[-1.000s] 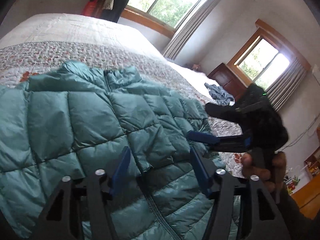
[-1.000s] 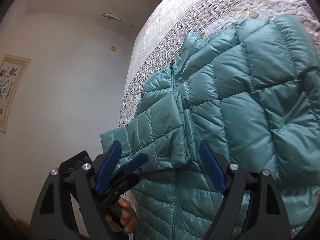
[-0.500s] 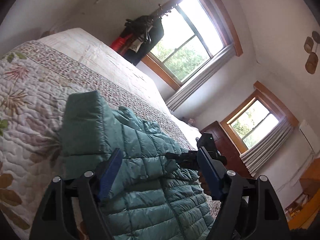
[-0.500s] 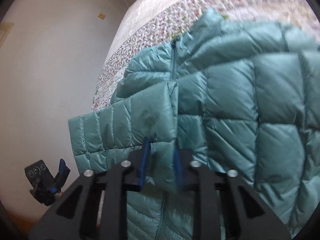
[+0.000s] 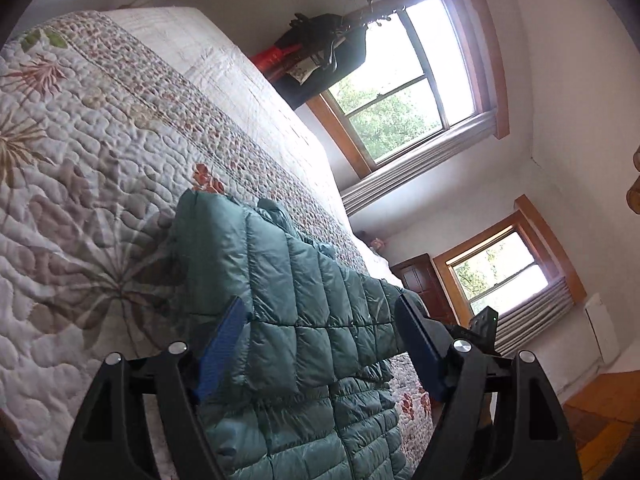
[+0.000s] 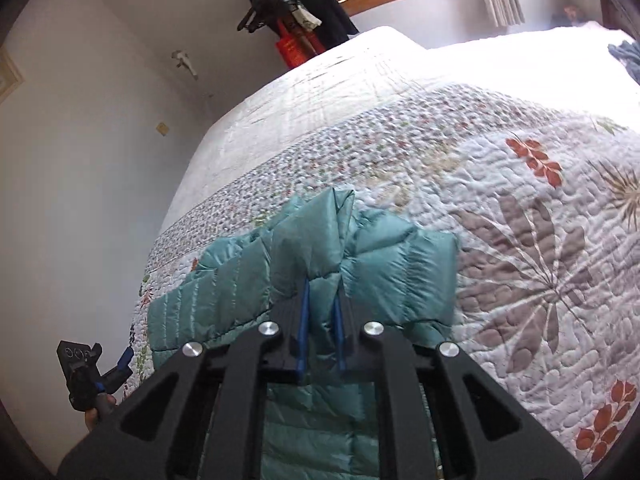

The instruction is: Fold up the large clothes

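A teal quilted puffer jacket [image 5: 304, 320] lies on the floral quilt of the bed [image 5: 100, 168]. In the right wrist view my right gripper [image 6: 320, 294] is shut on a fold of the jacket [image 6: 320, 248] near its collar and holds that part raised off the quilt. My left gripper [image 5: 320, 316] stands open at the jacket's edge, its blue pads wide apart, nothing between them. The left gripper [image 6: 116, 368] also shows small at the lower left of the right wrist view, in a hand. Part of the right gripper [image 5: 480, 324] peeks out behind my left gripper's right finger.
The bed fills most of both views, its bare quilt [image 6: 520, 240] stretching right of the jacket. Dark clothes hang on a rack [image 5: 320, 40] by a window [image 5: 404, 92]. A wooden dresser [image 5: 424, 284] stands under a second window. A white wall [image 6: 80, 160] runs along the bed.
My right gripper went from open beside the jacket to shut on a fold, then lifted it toward the collar end. My left gripper swung out to the jacket's side edge, still open.
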A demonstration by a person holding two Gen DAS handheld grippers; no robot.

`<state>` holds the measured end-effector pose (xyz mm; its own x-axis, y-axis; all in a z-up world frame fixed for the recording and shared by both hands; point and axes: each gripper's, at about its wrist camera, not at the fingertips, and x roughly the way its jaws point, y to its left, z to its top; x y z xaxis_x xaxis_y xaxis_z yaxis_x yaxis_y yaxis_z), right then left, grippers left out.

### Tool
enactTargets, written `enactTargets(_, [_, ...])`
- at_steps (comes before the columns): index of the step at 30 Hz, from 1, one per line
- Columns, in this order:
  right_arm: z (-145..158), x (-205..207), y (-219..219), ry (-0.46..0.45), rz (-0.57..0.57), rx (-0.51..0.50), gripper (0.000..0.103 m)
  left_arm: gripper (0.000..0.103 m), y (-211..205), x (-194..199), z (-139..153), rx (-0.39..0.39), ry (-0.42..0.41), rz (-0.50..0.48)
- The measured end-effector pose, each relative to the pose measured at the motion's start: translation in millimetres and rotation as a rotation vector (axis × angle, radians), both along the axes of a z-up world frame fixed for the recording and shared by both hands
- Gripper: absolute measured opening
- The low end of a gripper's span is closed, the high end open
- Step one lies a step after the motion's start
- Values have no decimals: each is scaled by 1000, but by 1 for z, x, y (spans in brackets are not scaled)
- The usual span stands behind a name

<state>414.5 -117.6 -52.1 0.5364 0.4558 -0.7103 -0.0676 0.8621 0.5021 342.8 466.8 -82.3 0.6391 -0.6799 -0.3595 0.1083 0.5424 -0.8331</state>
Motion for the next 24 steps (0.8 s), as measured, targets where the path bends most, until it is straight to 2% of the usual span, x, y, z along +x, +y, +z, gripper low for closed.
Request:
enactTargets(6, [-56, -9, -23, 41, -40, 32, 9, 76, -31, 36, -5, 69, 19, -58])
enactTargets(10, [-83, -9, -26, 64, -45, 27, 9, 76, -39, 59, -24, 121, 79, -61])
enactTargets(12, [-92, -9, -22, 79, -23, 25, 17, 76, -39, 67, -38, 130, 111, -66])
enactTargets(13, [-94, -9, -20, 79, -8, 21, 17, 76, -38, 71, -44, 128, 131, -68])
enactTargets(15, [-86, -12, -20, 66, 9, 30, 30, 76, -34, 72, -46, 112, 141, -68])
enactTargets(16, [-76, -15, -24, 40, -2, 44, 32, 76, -31, 70, -40, 100, 121, -67])
enactTargets(18, [-54, -18, -28, -17, -21, 48, 32, 76, -26, 63, -26, 79, 67, -71])
enactTargets(21, [-33, -16, -23, -72, 0, 55, 32, 76, -22, 60, -6, 91, 8, -74])
enactTargets(24, [-40, -2, -8, -48, 41, 56, 32, 76, -25, 71, -8, 104, 35, -82])
